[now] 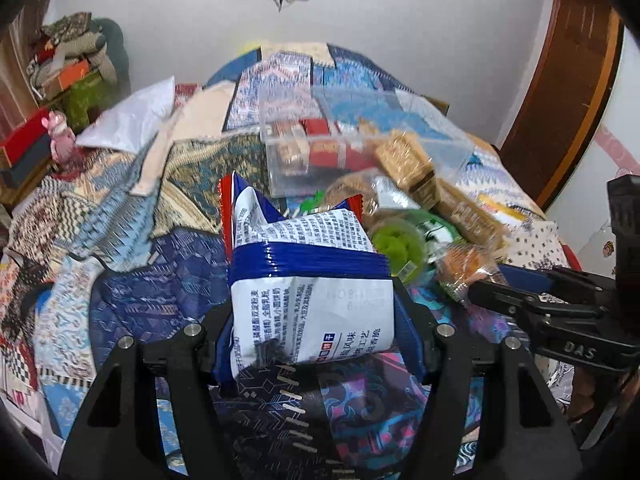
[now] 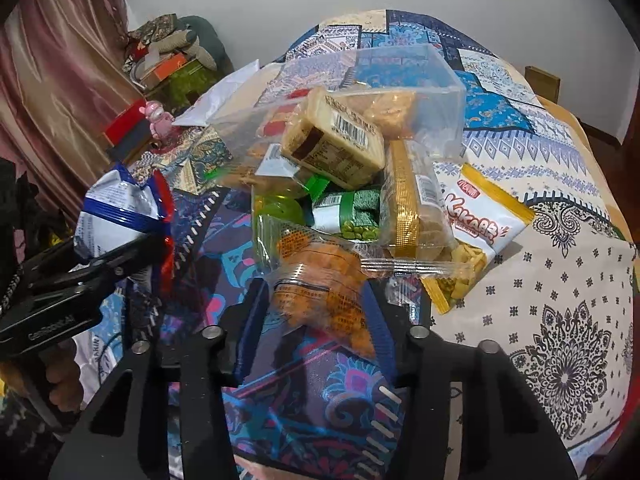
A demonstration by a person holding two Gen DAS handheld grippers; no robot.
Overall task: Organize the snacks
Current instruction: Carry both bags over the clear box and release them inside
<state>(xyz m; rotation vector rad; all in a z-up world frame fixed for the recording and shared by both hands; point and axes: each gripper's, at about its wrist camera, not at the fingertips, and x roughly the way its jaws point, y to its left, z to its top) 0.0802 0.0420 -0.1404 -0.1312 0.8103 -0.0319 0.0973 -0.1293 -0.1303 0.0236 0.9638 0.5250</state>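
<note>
My left gripper [image 1: 312,300] is shut on a blue-and-white biscuit packet [image 1: 304,280] and holds it above the patterned bedspread; the packet also shows in the right wrist view [image 2: 116,212]. My right gripper [image 2: 316,300] is shut on a clear bag of orange snacks [image 2: 320,284], which also shows in the left wrist view [image 1: 464,268]. A clear plastic box [image 2: 400,80] with red and tan packs in it lies behind a pile of snacks: a tan cracker pack [image 2: 332,140], a green pea bag [image 2: 352,216], a gold-edged cracker pack [image 2: 416,204] and a white-and-yellow bag [image 2: 476,232].
The snacks lie on a bed with a patchwork cover [image 2: 560,280]. A white pillow [image 1: 132,116] lies at the left. Boxes and a pink toy [image 1: 60,136] stand by the bed's left side. A wooden door frame [image 1: 568,92] is at the right.
</note>
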